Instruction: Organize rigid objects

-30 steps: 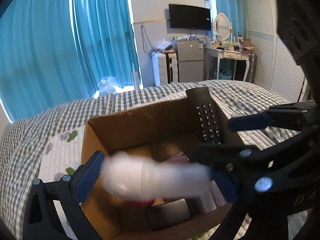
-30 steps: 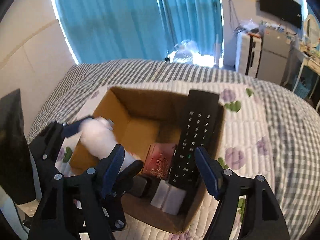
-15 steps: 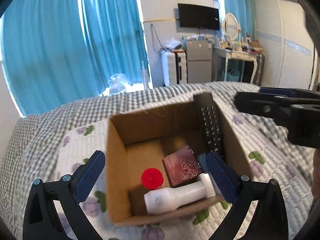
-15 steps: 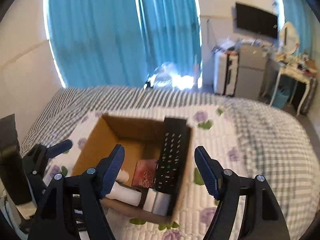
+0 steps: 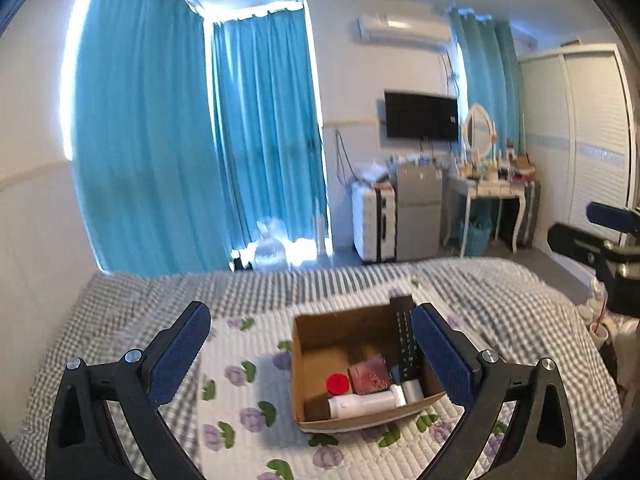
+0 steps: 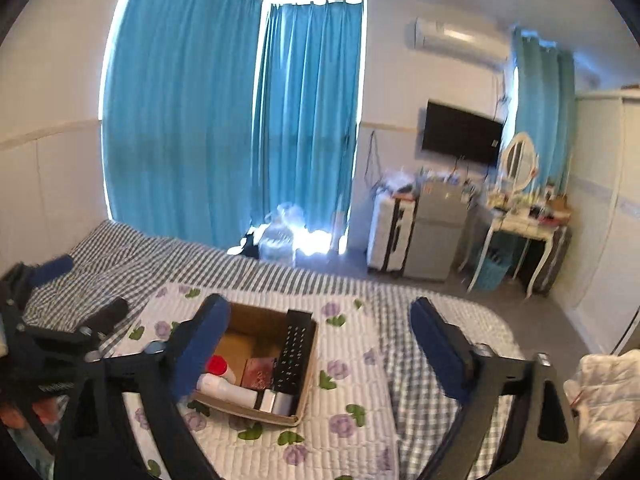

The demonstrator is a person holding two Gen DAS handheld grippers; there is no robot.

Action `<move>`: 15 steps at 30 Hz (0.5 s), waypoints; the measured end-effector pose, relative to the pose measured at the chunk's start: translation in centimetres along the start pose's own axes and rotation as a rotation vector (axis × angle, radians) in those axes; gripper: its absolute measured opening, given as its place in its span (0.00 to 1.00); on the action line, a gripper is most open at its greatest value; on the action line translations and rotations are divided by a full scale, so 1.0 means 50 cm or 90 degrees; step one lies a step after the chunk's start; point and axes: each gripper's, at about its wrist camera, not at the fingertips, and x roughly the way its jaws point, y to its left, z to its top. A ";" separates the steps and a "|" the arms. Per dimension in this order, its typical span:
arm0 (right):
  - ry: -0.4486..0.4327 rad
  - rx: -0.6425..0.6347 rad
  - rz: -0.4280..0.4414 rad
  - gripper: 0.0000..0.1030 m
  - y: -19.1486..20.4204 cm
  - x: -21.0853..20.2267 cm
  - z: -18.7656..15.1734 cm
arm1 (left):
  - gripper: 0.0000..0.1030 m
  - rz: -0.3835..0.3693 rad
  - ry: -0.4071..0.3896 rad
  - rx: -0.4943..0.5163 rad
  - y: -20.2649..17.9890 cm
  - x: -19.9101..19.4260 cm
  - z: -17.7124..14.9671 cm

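Observation:
An open cardboard box (image 5: 298,364) (image 6: 308,380) sits on the flowered quilt. Inside it a black remote (image 5: 406,332) (image 6: 294,354) leans on one wall. A white bottle (image 5: 362,402) (image 6: 224,388) lies beside a red cap (image 5: 337,384) (image 6: 216,365) and a maroon box (image 5: 370,368) (image 6: 258,372). My left gripper (image 5: 312,354) hangs open above and behind the box, holding nothing. The jaws of my right gripper (image 6: 320,352) are opening, with nothing between them, and it too is raised clear of the box. Each gripper shows at the edge of the other's view.
The bed has a checked cover (image 5: 140,312) under the flowered quilt (image 6: 352,360). Blue curtains (image 5: 160,152), a suitcase (image 5: 372,220), a small fridge (image 5: 420,212) and a dressing table (image 5: 496,192) stand beyond the foot of the bed. White cloth (image 6: 604,392) lies at the right.
Both grippers have risen and drawn back from the box. The left let go of the white bottle, which now lies in the box. The right left the remote leaning there and its jaws widened.

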 end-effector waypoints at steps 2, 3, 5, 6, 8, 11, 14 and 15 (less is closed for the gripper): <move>-0.026 -0.001 -0.013 1.00 0.000 -0.037 -0.005 | 1.00 0.011 -0.031 0.007 0.003 -0.039 0.002; -0.035 0.000 -0.017 1.00 0.003 -0.055 -0.008 | 1.00 0.021 -0.046 0.012 0.005 -0.058 0.000; -0.038 0.007 -0.017 1.00 0.005 -0.073 -0.016 | 1.00 0.034 -0.060 0.011 0.004 -0.079 -0.003; -0.039 0.013 -0.016 1.00 0.008 -0.080 -0.022 | 1.00 0.037 -0.068 0.005 0.008 -0.090 -0.011; -0.040 0.018 -0.015 1.00 0.011 -0.089 -0.040 | 1.00 0.037 -0.079 -0.010 0.017 -0.100 -0.027; -0.062 0.010 -0.039 1.00 0.029 -0.086 -0.089 | 1.00 0.051 -0.090 -0.035 0.028 -0.095 -0.061; -0.076 0.027 -0.029 1.00 0.037 -0.068 -0.136 | 1.00 0.062 -0.098 -0.053 0.029 -0.073 -0.107; -0.081 0.038 -0.020 1.00 0.039 -0.053 -0.160 | 1.00 0.068 -0.095 -0.056 0.028 -0.058 -0.128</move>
